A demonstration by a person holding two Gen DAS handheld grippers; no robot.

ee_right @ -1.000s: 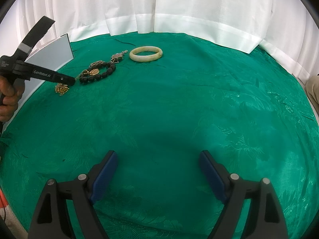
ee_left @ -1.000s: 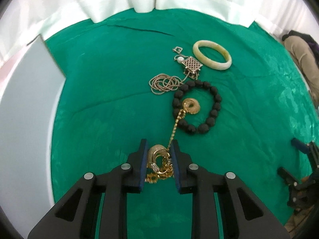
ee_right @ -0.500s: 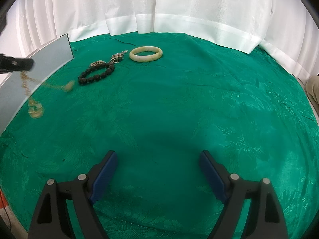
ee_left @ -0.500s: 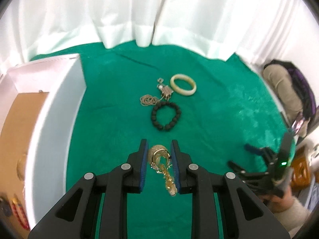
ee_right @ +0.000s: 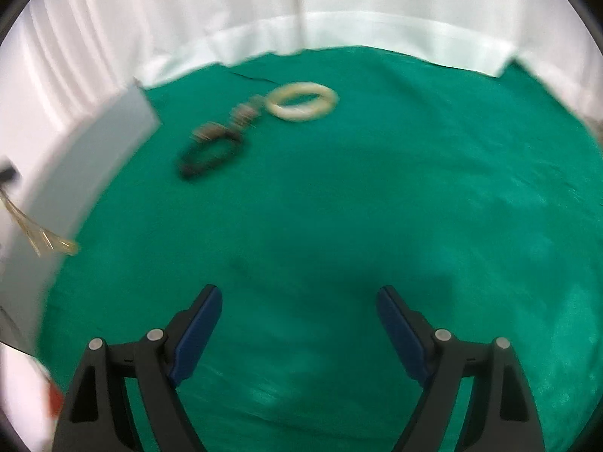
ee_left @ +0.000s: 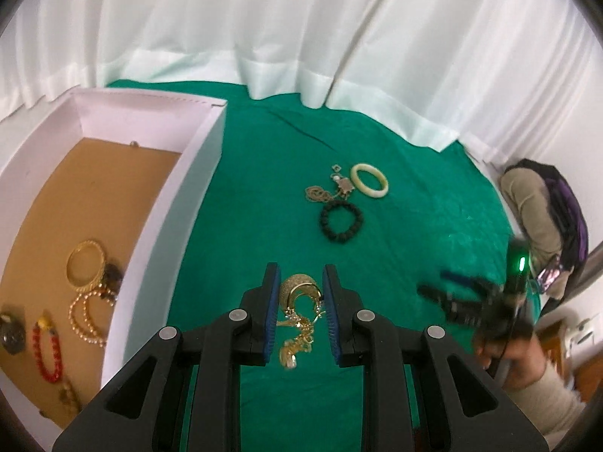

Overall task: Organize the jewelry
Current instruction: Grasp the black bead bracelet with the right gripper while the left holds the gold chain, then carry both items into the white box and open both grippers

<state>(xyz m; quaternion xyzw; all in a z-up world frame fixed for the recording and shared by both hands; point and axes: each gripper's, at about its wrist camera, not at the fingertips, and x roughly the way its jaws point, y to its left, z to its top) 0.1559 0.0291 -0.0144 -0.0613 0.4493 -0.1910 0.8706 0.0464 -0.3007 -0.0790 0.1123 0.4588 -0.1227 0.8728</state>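
Observation:
My left gripper (ee_left: 300,293) is shut on a gold necklace (ee_left: 297,301) and holds it high above the green cloth (ee_left: 414,207); its chain dangles below, blurred in the right wrist view (ee_right: 45,241). On the cloth lie a black bead bracelet (ee_left: 341,221), a cream bangle (ee_left: 369,185) and a thin chain with pendant (ee_left: 320,194). The white box (ee_left: 169,207) at the left holds a gold bangle (ee_left: 86,267), pearl strands (ee_left: 86,316) and a red bracelet (ee_left: 47,354). My right gripper (ee_right: 299,301) is open and empty over bare cloth.
White curtains (ee_left: 301,30) hang behind the table. A bag and clothing (ee_left: 546,207) lie at the far right. The right gripper and the hand holding it show in the left wrist view (ee_left: 471,301).
My left gripper has lifted the gold necklace off the cloth and swung left toward the white box, whose inside now shows. The right gripper has shifted slightly; its view is blurred.

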